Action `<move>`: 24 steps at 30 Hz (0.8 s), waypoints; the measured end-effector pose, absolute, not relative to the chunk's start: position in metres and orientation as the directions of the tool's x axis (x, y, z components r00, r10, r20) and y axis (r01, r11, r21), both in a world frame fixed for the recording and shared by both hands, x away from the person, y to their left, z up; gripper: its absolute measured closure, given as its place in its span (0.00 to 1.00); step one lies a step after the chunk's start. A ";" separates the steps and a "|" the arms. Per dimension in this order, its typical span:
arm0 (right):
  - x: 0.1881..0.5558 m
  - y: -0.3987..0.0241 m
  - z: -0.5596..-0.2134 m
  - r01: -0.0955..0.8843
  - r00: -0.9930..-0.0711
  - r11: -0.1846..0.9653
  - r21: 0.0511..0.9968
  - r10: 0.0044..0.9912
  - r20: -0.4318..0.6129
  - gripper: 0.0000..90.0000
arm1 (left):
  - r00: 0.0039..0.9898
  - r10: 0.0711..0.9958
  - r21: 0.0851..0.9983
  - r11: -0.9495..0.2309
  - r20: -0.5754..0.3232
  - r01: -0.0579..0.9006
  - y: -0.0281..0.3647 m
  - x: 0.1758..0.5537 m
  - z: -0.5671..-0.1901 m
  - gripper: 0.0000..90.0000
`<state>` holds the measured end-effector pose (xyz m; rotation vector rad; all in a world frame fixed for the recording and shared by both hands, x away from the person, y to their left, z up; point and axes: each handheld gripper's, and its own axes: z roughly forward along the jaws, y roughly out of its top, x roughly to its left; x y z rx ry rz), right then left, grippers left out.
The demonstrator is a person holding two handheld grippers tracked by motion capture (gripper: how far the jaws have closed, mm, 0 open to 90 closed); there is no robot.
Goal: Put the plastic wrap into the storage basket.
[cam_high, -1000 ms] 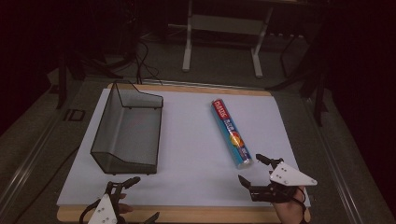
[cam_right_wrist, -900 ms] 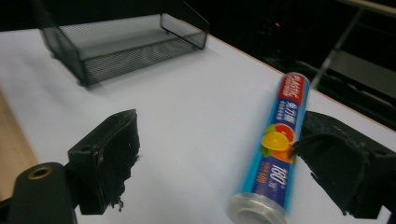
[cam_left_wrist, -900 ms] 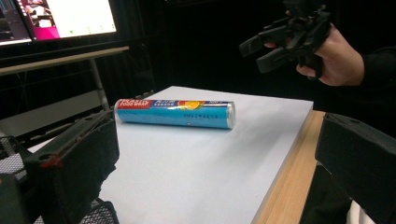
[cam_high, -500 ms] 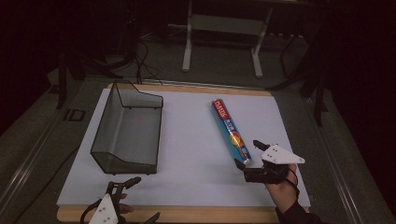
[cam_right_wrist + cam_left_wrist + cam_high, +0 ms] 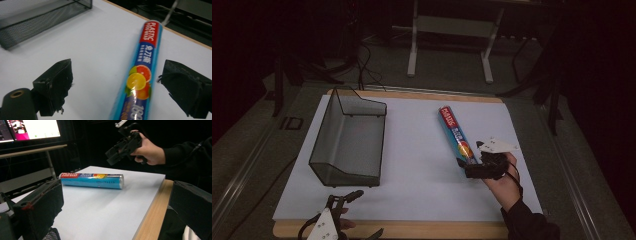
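Observation:
A blue plastic-wrap roll (image 5: pixel 456 136) with a red label end lies on the white sheet, right of centre. My right gripper (image 5: pixel 468 169) hovers over the roll's near end. Its jaws have just been opening and stand wide, with the roll (image 5: pixel 140 82) passing between them untouched. In its own view the right gripper (image 5: pixel 117 75) looks down along the roll. My left gripper (image 5: pixel 362 215) rests at the table's front edge, open and holding nothing. From the left gripper (image 5: pixel 116 202) I see the roll (image 5: pixel 92 180) lying sideways, and the right gripper (image 5: pixel 112 155) above it in a hand.
A black wire-mesh basket (image 5: pixel 349 140) stands on the left of the white sheet (image 5: pixel 412 165). The sheet lies on a wooden board (image 5: pixel 412 231). A metal stand (image 5: pixel 449 40) and cables are on the floor beyond. A lit monitor (image 5: pixel 32 130) stands off the table.
The right hand has carried its gripper away from the front edge up to the roll's near end, with the jaws spreading. The left gripper has stayed put.

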<state>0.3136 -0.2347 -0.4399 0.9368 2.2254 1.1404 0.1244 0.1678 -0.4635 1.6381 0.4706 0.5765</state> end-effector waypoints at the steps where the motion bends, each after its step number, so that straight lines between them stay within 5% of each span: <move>1: 0.317 -0.234 -0.440 0.364 -0.658 0.431 0.825 0.746 -0.100 0.11 | 0.791 0.603 0.990 -0.142 0.102 -0.020 0.168 0.124 -0.464 0.01; 24: 0.393 -0.217 -0.455 0.603 -0.572 0.471 0.644 0.818 -0.063 0.12 | 0.796 0.597 0.989 -0.145 0.101 -0.017 0.168 0.125 -0.464 0.01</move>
